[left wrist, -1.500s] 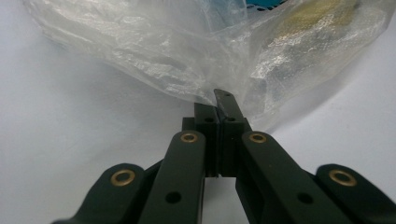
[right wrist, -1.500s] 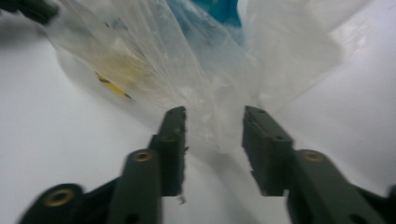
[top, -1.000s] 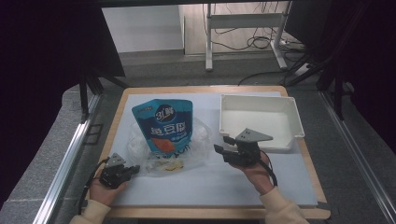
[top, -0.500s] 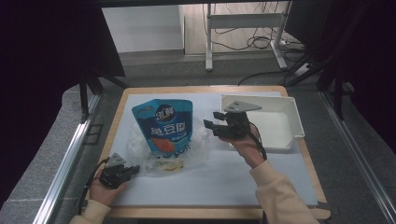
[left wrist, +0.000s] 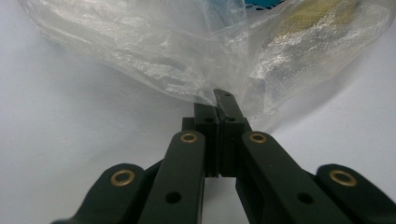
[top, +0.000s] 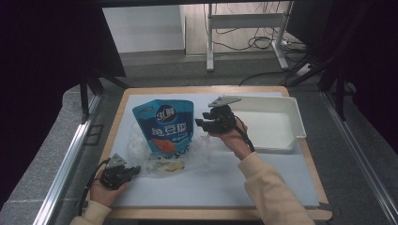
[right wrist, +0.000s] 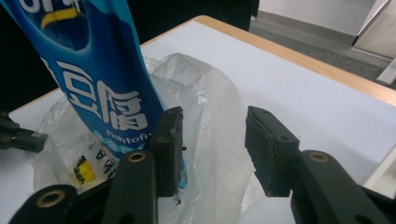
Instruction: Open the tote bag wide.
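A blue snack pouch (top: 165,126) stands upright inside a crumpled clear plastic bag (top: 197,150) on the white table mat. At the front left, my left gripper (top: 133,169) lies low on the mat. Its jaws are shut on the plastic bag's (left wrist: 187,56) edge, and the film bunches at the left gripper's tips (left wrist: 218,105). My right gripper (top: 201,124) hovers at the pouch's right side. Its jaws have just been closing and now stand partly apart, so the right gripper (right wrist: 212,149) is open. The bag's film (right wrist: 210,116) rises between the jaws, and the pouch (right wrist: 93,79) is just beyond one jaw.
A white tray (top: 277,144) sits at the back right of the mat, just behind my right hand. A wooden rim (top: 211,89) borders the table. The left gripper (right wrist: 18,135) is seen far off in the right gripper view.
My right gripper moved left and away from me, from in front of the tray to the pouch's right side, and its jaws narrowed. The left gripper stayed put.
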Motion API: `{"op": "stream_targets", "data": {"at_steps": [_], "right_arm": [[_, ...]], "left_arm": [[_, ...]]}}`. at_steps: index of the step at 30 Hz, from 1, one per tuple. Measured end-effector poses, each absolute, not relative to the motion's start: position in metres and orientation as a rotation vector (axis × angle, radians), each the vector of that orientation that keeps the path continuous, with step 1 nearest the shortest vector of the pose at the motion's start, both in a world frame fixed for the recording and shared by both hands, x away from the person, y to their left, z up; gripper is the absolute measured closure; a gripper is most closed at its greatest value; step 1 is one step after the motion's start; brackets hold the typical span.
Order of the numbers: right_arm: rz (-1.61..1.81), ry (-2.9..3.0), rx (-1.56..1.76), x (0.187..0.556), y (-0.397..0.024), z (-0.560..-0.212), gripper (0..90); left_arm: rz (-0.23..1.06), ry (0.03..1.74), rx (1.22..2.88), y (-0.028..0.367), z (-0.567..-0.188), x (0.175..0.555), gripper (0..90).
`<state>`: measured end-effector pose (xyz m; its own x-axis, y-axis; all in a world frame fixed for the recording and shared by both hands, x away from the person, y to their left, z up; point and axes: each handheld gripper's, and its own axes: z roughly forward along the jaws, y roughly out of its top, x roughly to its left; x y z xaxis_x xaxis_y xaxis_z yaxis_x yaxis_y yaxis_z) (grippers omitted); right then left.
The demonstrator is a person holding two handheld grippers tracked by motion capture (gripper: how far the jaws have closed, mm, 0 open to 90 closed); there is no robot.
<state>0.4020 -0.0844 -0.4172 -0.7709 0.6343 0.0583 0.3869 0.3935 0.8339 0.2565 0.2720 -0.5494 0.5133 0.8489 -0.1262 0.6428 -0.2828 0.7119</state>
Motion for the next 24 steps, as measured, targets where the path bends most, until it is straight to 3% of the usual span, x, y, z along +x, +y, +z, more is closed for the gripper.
{"op": "stream_targets", "data": {"at_steps": [6,13,24], "right_arm": [[1.265,2.443,0.892,0.406,-0.081,-0.425,66.2],[1.235,2.484,0.884,0.406,-0.082,-0.432,85.7],[1.26,2.465,0.868,0.404,-0.084,-0.432,87.0]], "left_arm": [[0.362,1.215,2.025,0.272,-0.549,0.256,89.9],[0.361,1.214,2.026,0.272,-0.55,0.256,89.7],[0.387,1.192,2.034,0.271,-0.55,0.255,85.0]]}}
